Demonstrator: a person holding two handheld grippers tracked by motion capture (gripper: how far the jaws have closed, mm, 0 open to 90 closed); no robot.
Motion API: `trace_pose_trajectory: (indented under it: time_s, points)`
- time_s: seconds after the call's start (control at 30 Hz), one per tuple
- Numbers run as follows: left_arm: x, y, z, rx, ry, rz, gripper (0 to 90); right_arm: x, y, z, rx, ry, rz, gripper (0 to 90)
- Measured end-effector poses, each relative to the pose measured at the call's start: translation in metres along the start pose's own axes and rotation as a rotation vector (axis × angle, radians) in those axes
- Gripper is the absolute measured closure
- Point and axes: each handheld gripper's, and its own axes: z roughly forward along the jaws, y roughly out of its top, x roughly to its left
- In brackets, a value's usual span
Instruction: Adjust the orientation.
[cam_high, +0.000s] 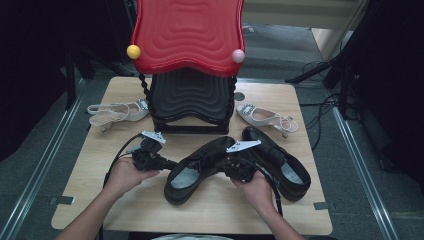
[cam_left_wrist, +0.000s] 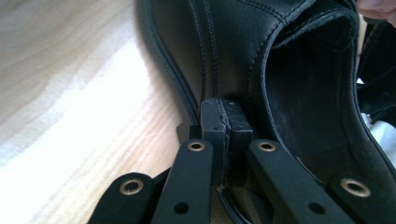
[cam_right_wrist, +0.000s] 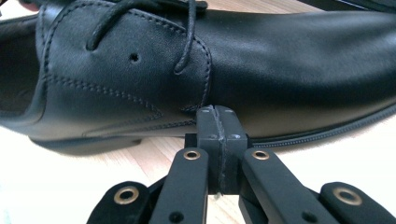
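Two black leather lace-up shoes lie on the wooden table (cam_high: 90, 190). The left shoe (cam_high: 200, 167) points its toe toward the rack, and the right shoe (cam_high: 280, 160) lies beside it. My left gripper (cam_high: 172, 164) comes at the left shoe from its left side. In the left gripper view its gripper (cam_left_wrist: 227, 105) is shut, tips against the shoe's side (cam_left_wrist: 233, 51) just above the sole. My right gripper (cam_high: 223, 167) sits between the two shoes. In the right gripper view its gripper (cam_right_wrist: 217, 112) is also shut, tips touching the shoe's side (cam_right_wrist: 280, 70) below the laces (cam_right_wrist: 187, 37). Nothing shows between either pair of pads.
A red and black wavy rack (cam_high: 187, 35) stands at the table's back centre, with a yellow ball (cam_high: 133, 51) and a pink ball (cam_high: 238, 56) on its posts. One beige heeled sandal (cam_high: 117, 112) lies left of it, another (cam_high: 267, 117) to its right.
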Motion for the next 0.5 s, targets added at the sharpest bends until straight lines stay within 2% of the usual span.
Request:
trace_pose_trajectory:
  time_s: [0.3, 0.37, 0.5]
  points:
    - [-0.006, -0.009, 0.002, -0.021, -0.035, -0.031, 89.9, -0.003, 0.006, 0.004, 0.016, 0.010, 0.007, 90.0]
    - [-0.012, -0.010, 0.005, -0.013, -0.050, -0.022, 89.9, -0.005, 0.009, 0.004, 0.021, 0.005, 0.010, 90.0]
    - [-0.022, -0.011, 0.011, -0.007, -0.050, -0.004, 89.8, -0.008, 0.011, 0.005, 0.022, -0.001, 0.018, 90.0]
